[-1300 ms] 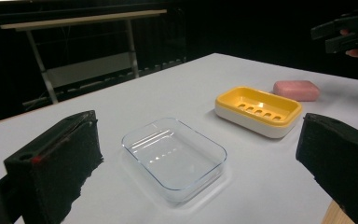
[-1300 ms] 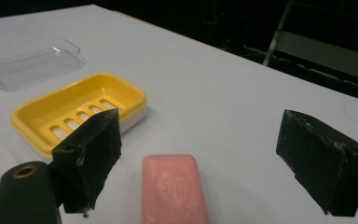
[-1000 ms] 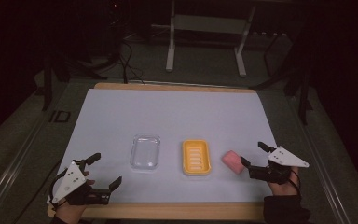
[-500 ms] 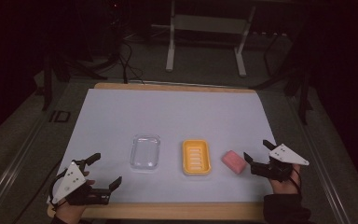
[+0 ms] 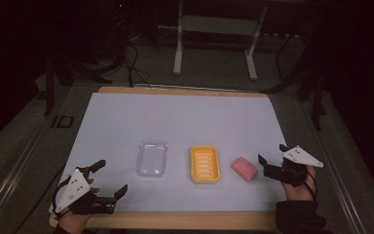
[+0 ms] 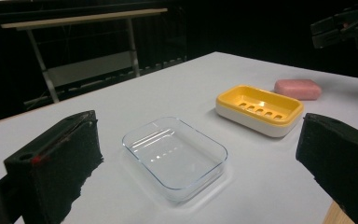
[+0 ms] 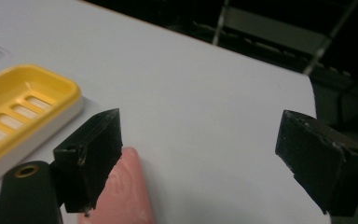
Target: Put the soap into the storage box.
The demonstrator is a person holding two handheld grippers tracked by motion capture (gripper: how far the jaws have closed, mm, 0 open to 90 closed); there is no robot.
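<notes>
A pink soap bar [image 5: 244, 168] lies on the white table, right of a yellow soap dish [image 5: 205, 164] and a clear dish [image 5: 151, 159]. My right gripper [image 5: 271, 154] stands open just right of the soap. Its jaws have just been closing a little, with nothing between them. In the right gripper view [image 7: 200, 126] the soap [image 7: 121, 191] lies at the foot of the left-hand jaw, next to the yellow dish [image 7: 18, 107]. My left gripper [image 5: 111, 177] is open near the front left edge, and nothing sits between its jaws [image 6: 196, 130]. Ahead of it lie the clear dish [image 6: 175, 156], yellow dish [image 6: 259, 108] and soap [image 6: 298, 88].
The white sheet [image 5: 175, 117] covers a wooden table whose front edge [image 5: 175, 220] runs between my hands. A metal stand [image 5: 214, 29] and cables sit on the dark floor beyond the far edge. The right gripper [image 6: 340, 28] appears far off in the left gripper view.
The right gripper has shifted slightly beside the pink soap. The left gripper, both dishes and the soap have kept still.
</notes>
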